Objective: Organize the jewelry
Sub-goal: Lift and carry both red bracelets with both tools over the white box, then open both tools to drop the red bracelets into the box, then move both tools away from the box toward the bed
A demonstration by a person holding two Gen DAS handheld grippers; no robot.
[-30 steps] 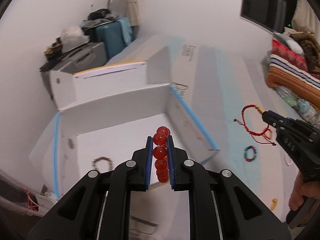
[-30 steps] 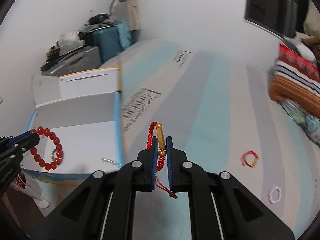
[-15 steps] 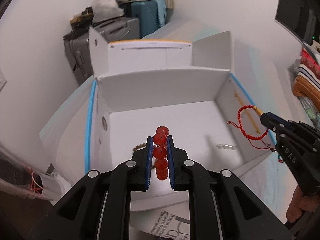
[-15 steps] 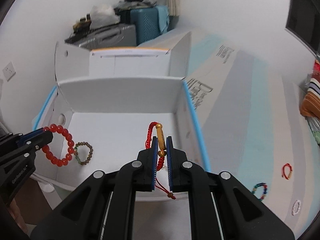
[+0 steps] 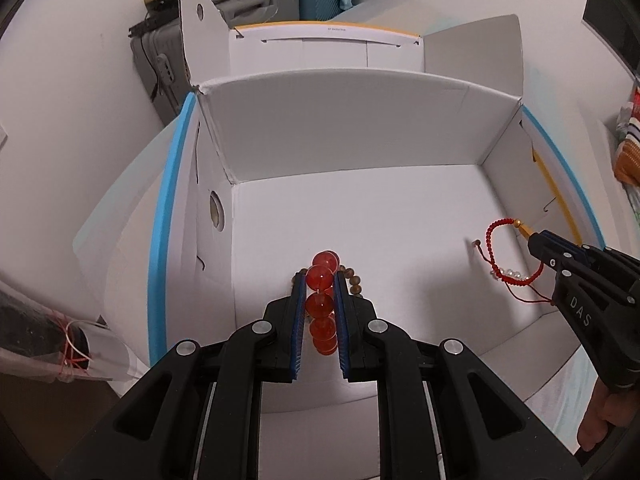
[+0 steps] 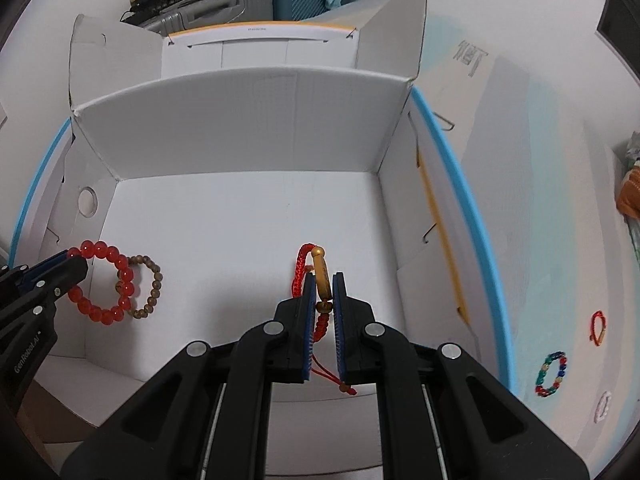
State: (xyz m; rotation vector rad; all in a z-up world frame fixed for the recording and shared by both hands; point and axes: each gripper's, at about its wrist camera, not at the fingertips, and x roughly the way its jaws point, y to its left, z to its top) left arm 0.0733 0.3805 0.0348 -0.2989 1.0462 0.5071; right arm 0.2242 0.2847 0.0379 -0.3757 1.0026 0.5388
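Left gripper (image 5: 319, 292) over the open white cardboard box (image 5: 360, 120), fingers (image 5: 298, 308) pinching a red bead bracelet (image 5: 320, 300) that hangs above the box floor. Brown wooden bead bracelet (image 6: 150, 286) lying on the floor at the near left, partly behind the red beads in the right wrist view. Right gripper (image 6: 323, 300) over the box's near middle, fingers (image 6: 307, 312) pressed on a red cord bracelet (image 6: 306, 276) by its gold tube. Small clear-bead piece (image 5: 512, 274) on the box floor at the right, seen behind the cord loop. Outside the box, right of its blue-edged wall: another red cord bracelet (image 6: 598, 328), a multicoloured bead bracelet (image 6: 552, 374), a white bracelet (image 6: 602, 406). Suitcases (image 5: 256, 0) by the far wall.
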